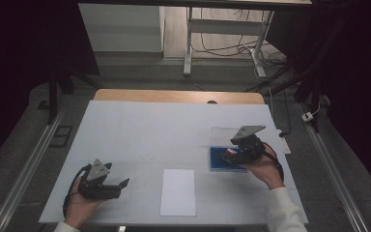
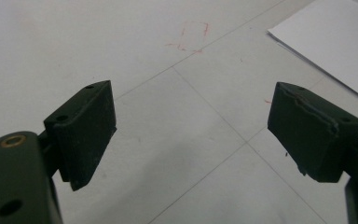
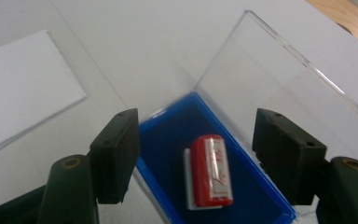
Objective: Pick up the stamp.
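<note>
A white-covered table [image 1: 140, 130] is seen from above, w/ a person's forearms entering from the near edge. Nearest the person, at the table's left front, the left gripper [image 1: 123, 183] is held low over bare surface in the left hand [image 1: 83, 203], pointing toward the table's middle. In the left gripper view [image 2: 193, 130] its jaws are spread wide, w/ nothing between them; faint grid lines and a small red pen mark [image 2: 193, 37] are seen on the surface beyond.

Just right of that gripper, near the front edge at centre, a white sheet of paper [image 1: 178, 192] is laid flat, its corner also seen at the upper right of the left gripper view [image 2: 335, 42]. Open tabletop is left between the sheet and both grippers.

Farther back on the right, the right gripper [image 1: 229, 152] is held in the right hand [image 1: 265, 166] directly above a blue tray [image 1: 220, 159]. In the right gripper view [image 3: 196, 149] the jaws are spread wide, one at each long side of the tray [image 3: 177, 135], not touching it. A small red-and-white stamp-like item [image 3: 212, 170] is lying inside the tray, between the jaws but below them; script is printed on it, not legible. A clear plastic lid [image 3: 279, 88] is standing open, hinged up at the tray's far edge.

Beyond, approx. the whole far half of the table is bare up to a strip of wooden edge [image 1: 178, 95].
</note>
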Available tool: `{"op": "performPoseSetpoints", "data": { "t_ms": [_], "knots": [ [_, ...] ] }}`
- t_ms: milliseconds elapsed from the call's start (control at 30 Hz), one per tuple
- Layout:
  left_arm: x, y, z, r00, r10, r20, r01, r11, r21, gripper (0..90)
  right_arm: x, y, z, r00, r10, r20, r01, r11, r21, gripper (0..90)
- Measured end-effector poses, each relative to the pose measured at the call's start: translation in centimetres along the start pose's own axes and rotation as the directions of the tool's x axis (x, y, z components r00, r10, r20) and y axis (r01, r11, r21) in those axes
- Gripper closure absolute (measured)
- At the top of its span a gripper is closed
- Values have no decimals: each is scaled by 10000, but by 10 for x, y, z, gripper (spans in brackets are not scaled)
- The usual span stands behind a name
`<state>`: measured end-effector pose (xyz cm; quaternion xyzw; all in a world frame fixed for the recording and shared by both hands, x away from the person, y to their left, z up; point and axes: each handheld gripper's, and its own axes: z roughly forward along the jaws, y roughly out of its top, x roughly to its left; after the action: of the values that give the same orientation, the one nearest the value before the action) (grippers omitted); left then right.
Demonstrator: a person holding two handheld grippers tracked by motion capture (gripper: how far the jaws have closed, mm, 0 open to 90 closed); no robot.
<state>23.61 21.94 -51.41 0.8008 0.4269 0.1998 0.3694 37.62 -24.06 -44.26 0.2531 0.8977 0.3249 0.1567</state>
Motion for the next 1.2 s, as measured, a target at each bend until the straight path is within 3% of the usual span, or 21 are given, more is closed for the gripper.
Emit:
{"op": "performPoseSetpoints", "data": {
  "t_ms": [267,700,900,1200],
  "knots": [
    [1,-2,1,10000,16,-29,-16,10000,79,155,-8,-11,8,9995,1,302,-11,9995,322,400],
    [2,-4,2,10000,65,-52,-64,9998,212,152,-10,-18,14,9999,94,-37,-91,9977,668,561],
    [2,-4,3,9999,93,-90,-91,9996,274,151,-11,-20,13,10000,29,-11,-28,9971,761,684],
    [3,-5,2,9999,45,-128,-42,9996,266,151,-10,-19,13,9999,-154,24,152,9973,713,700]
  ]
}}
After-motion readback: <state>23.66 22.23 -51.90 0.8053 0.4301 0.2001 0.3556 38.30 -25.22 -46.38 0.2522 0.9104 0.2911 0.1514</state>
